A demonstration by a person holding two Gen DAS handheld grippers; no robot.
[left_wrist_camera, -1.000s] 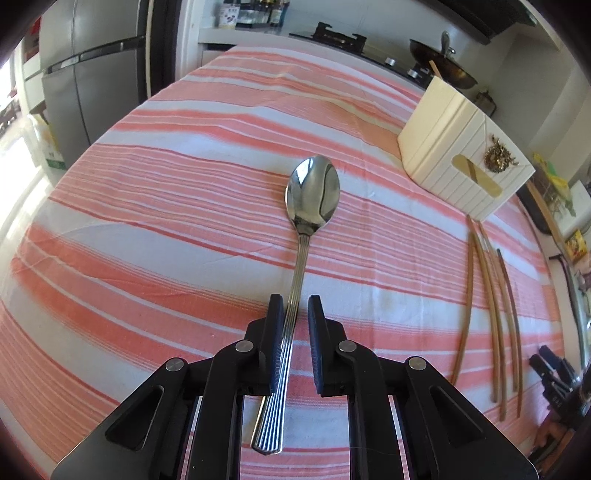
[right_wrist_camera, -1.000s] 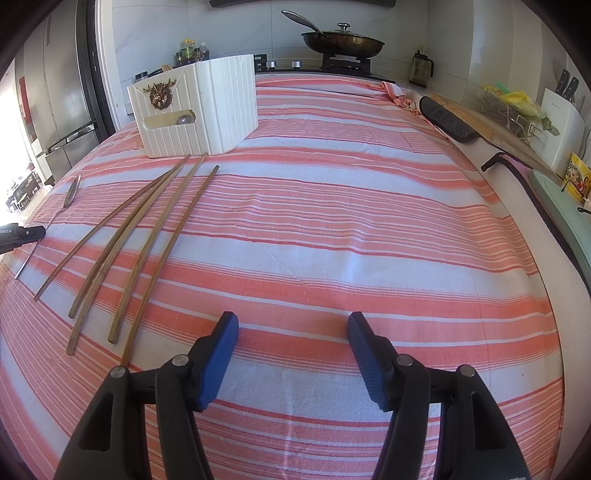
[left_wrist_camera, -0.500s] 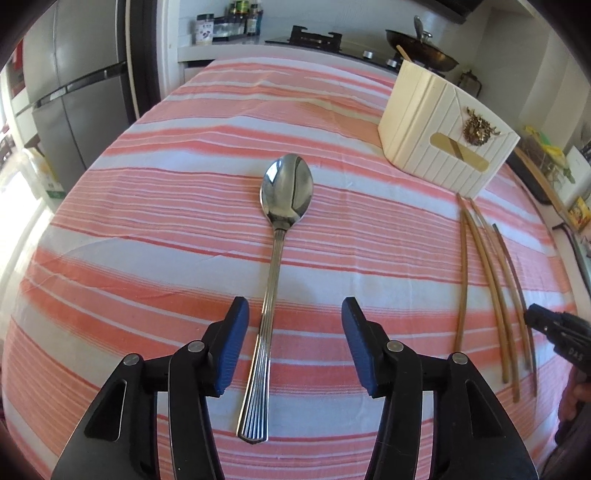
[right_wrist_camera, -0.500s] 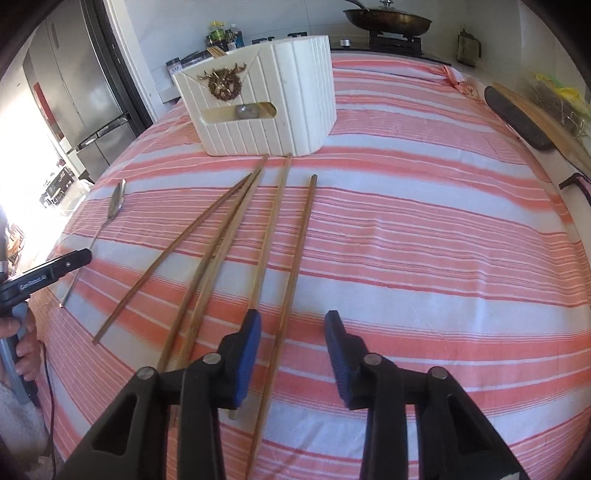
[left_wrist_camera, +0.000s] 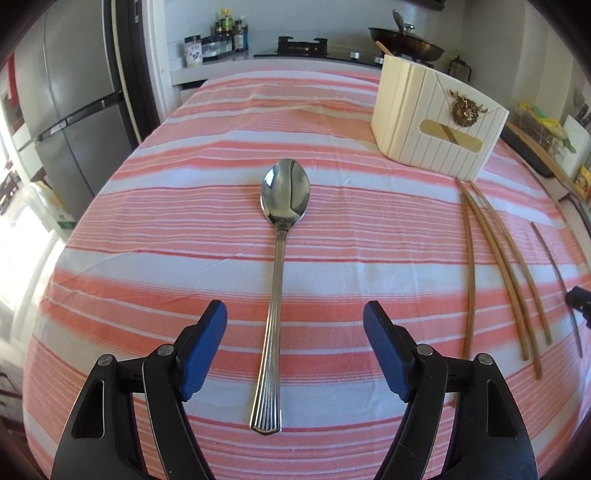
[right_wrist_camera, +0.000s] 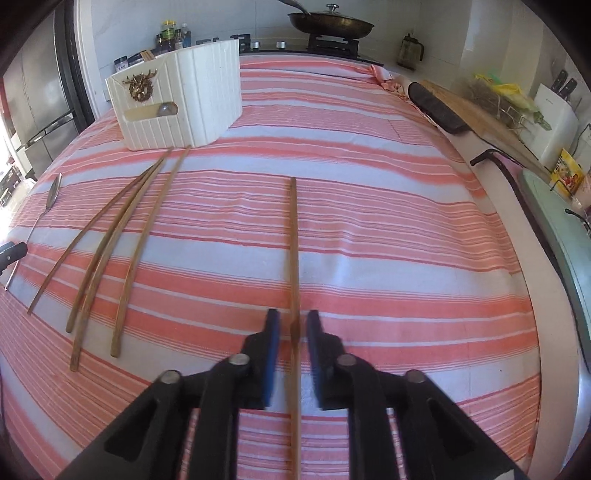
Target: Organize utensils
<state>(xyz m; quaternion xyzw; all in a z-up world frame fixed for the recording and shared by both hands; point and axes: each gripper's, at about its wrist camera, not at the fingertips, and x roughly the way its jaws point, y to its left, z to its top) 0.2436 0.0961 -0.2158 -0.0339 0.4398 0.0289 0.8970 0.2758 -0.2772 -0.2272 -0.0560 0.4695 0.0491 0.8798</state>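
A steel spoon (left_wrist_camera: 280, 258) lies flat on the striped cloth, bowl pointing away. My left gripper (left_wrist_camera: 295, 332) is open wide, its fingers on either side of the handle and not touching it. My right gripper (right_wrist_camera: 293, 328) has narrowed around one wooden chopstick (right_wrist_camera: 293, 240), which runs straight out between its pads; a small gap still shows on each side. Three more chopsticks (right_wrist_camera: 118, 243) lie on the cloth to the left. The white utensil holder (right_wrist_camera: 184, 107) stands at the back; it also shows in the left wrist view (left_wrist_camera: 436, 122).
A stove with a lidded pan (right_wrist_camera: 328, 22) is behind the table. A cutting board (right_wrist_camera: 476, 110) and dark tray lie along the right edge. A fridge (left_wrist_camera: 62, 103) stands to the left. Spice bottles (left_wrist_camera: 218, 37) sit on the back counter.
My left gripper let go of the spoon handle and opened wide. My right gripper moved over a chopstick, closed around it and carried it to the right, away from the other three.
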